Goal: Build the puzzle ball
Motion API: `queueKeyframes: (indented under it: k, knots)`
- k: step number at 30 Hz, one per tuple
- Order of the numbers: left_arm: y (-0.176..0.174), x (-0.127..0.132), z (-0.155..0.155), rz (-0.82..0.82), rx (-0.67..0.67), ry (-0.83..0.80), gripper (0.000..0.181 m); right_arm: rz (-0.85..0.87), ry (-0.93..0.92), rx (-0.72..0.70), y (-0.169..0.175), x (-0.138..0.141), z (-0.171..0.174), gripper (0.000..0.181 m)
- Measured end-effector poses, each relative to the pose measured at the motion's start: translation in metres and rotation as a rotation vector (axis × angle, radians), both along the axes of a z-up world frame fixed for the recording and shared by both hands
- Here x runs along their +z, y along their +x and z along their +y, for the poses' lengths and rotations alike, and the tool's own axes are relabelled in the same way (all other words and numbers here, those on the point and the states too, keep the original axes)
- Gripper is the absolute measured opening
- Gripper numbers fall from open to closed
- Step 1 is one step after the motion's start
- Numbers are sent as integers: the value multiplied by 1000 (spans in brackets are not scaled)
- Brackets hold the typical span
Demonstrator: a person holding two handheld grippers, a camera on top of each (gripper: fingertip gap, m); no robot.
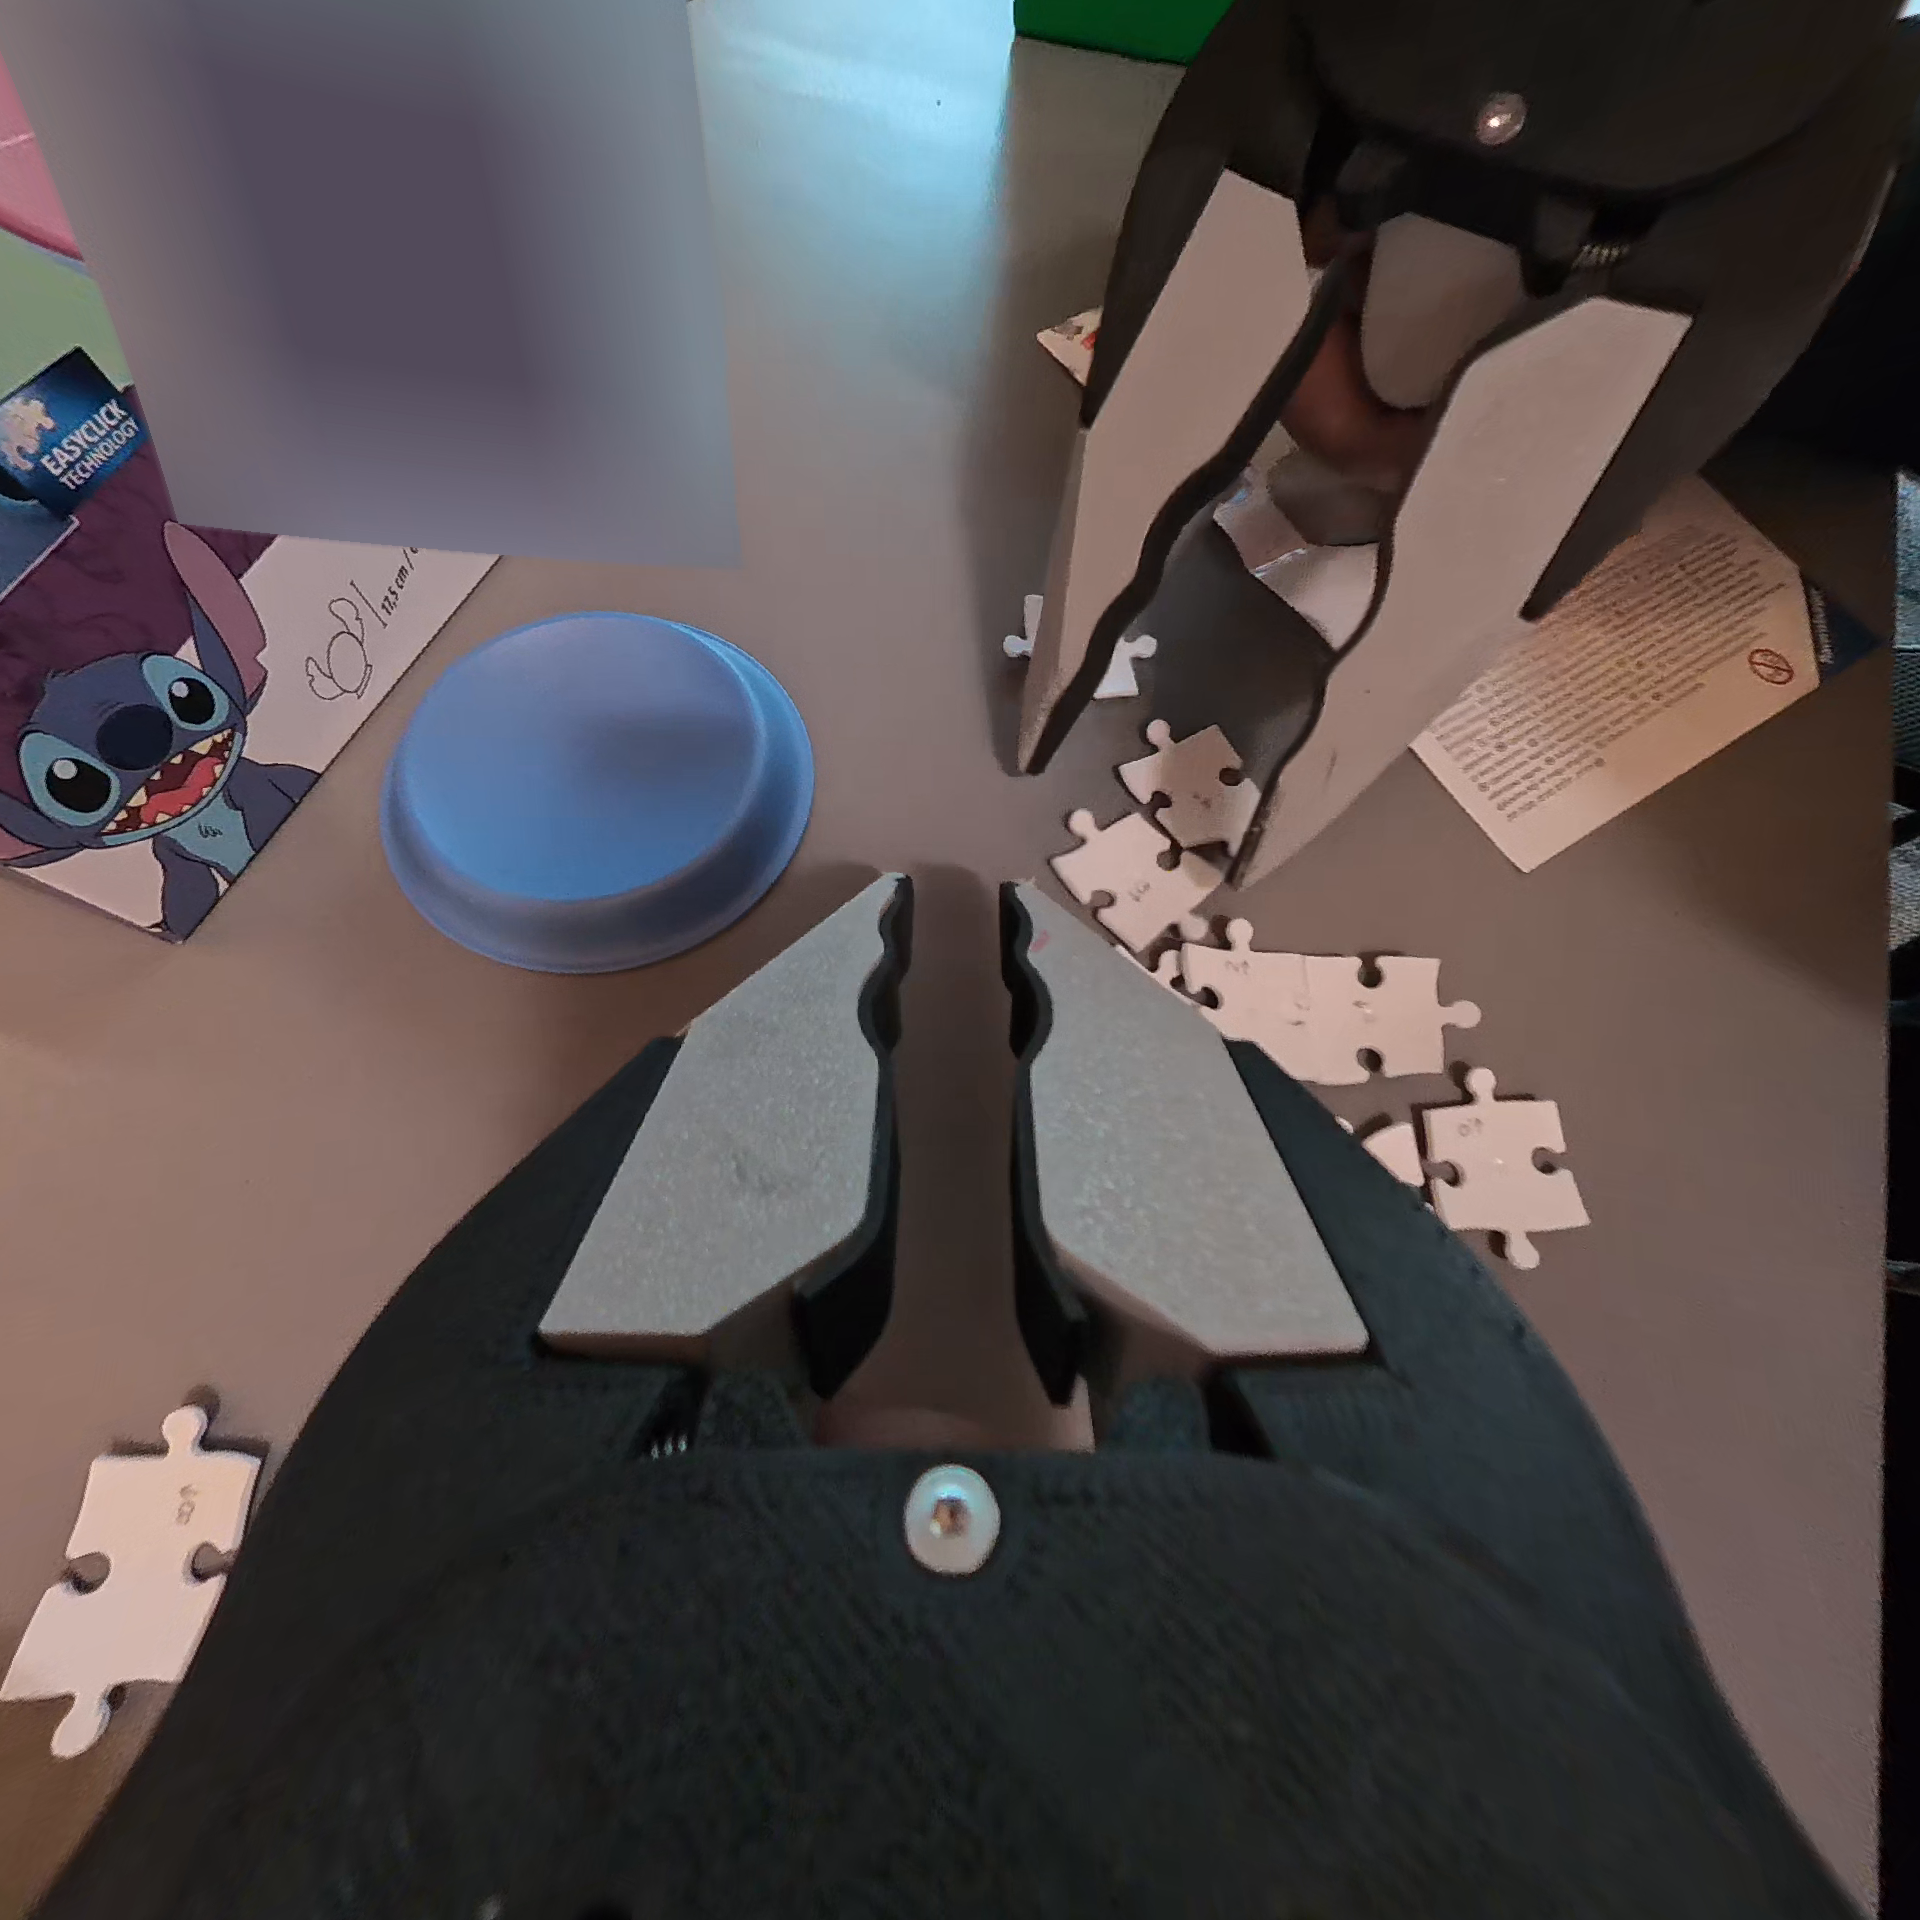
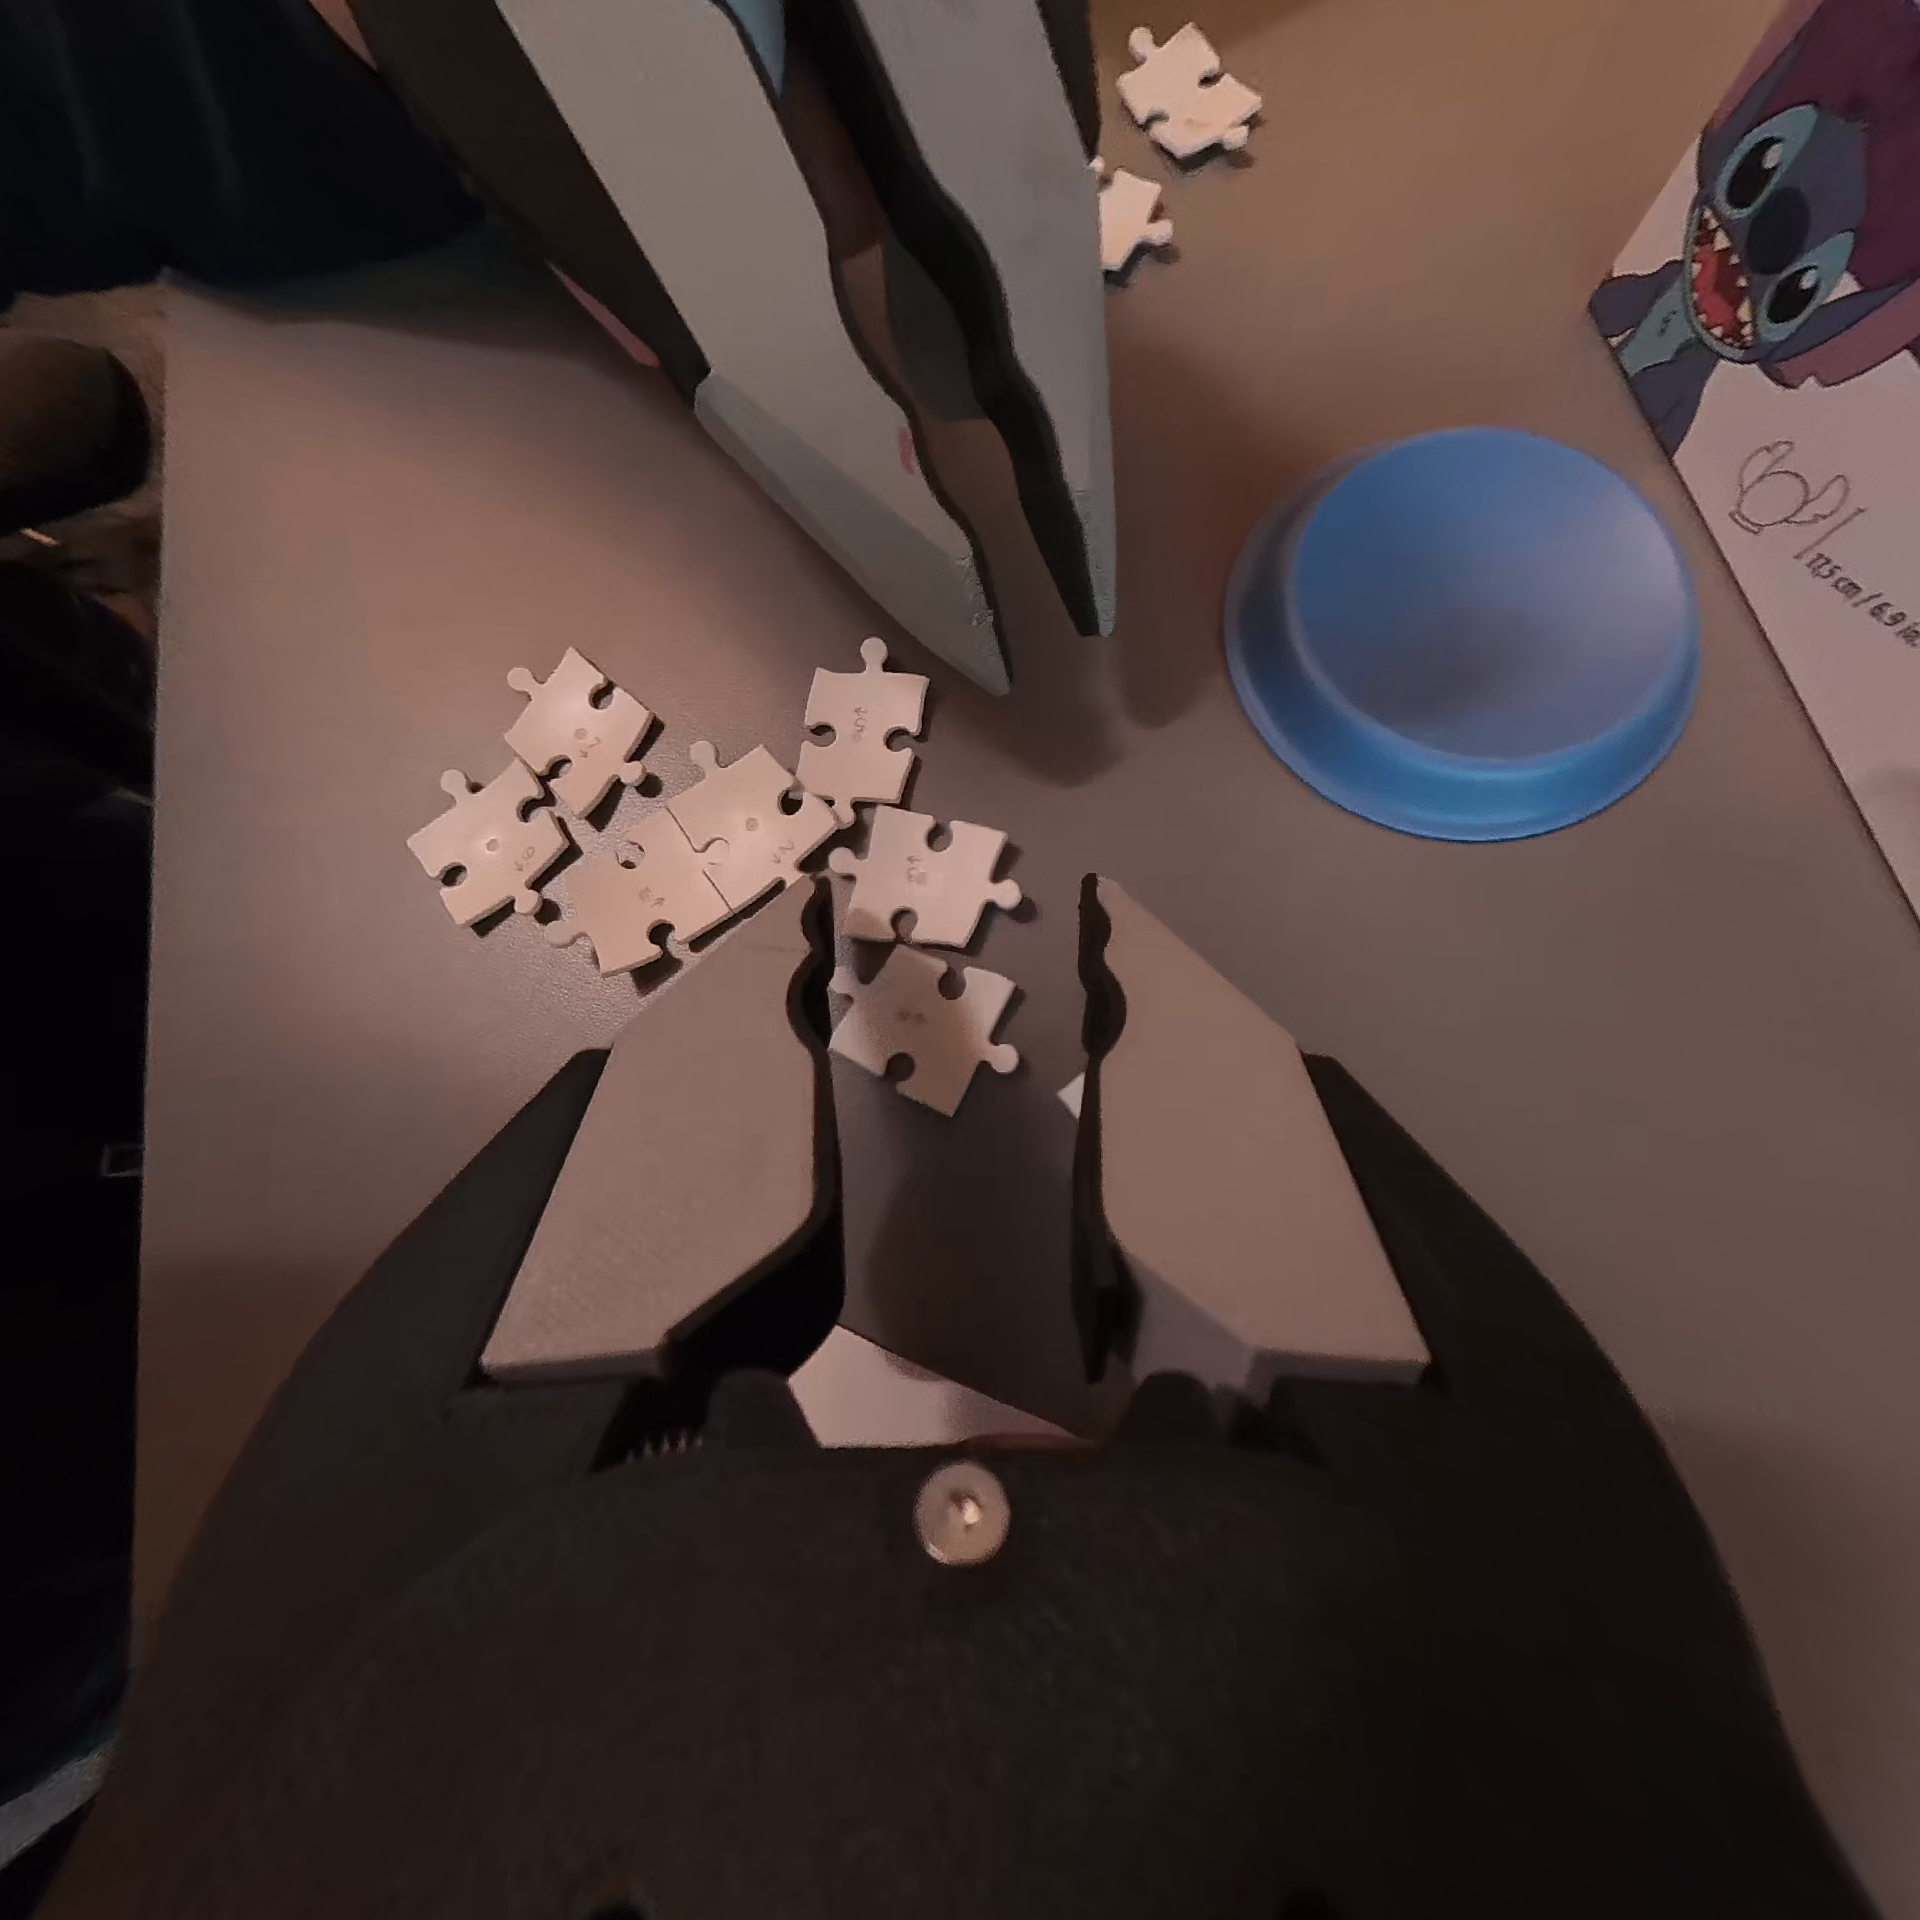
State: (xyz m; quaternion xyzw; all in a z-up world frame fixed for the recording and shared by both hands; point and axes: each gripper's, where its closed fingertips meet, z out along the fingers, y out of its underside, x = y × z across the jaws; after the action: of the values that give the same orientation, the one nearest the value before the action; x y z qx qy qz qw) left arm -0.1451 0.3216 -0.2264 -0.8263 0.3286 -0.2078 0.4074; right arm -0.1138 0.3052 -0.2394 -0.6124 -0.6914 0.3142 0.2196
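Several white puzzle pieces (image 2: 665, 831) lie back-up in a loose cluster on the grey table; they also show in the left wrist view (image 1: 1320, 1008). My right gripper (image 2: 956, 894) is open just above the table, and one piece (image 2: 925, 1023) lies loose between its fingers. From the left wrist view the right gripper (image 1: 1143, 821) stands over a piece (image 1: 1195, 779). My left gripper (image 1: 956, 904) is narrowly open and empty, beside the cluster; it also shows in the right wrist view (image 2: 1044, 649). A blue dome stand (image 1: 597, 790) sits to its left.
The puzzle box (image 1: 135, 727) lies beyond the blue stand (image 2: 1465, 634). A printed leaflet (image 1: 1621, 686) lies behind the right gripper. A lone piece (image 1: 135, 1558) lies near left; two more pieces (image 2: 1190, 94) lie apart. The table edge (image 2: 156, 727) runs close to the cluster. The gap from one gripper's tips to the other's is roughly 4 cm.
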Motion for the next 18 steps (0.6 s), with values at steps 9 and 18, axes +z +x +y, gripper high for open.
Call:
queueKeyframes:
  k: [9, 18]
  knots:
    - [2, -4, -3, 9, -13, -16, 16, -9, 100, 20, -3, -8, 0, 32]
    - [5, 0, -3, -3, -14, -7, 16, 12, 122, 30, -3, -3, -1, 31]
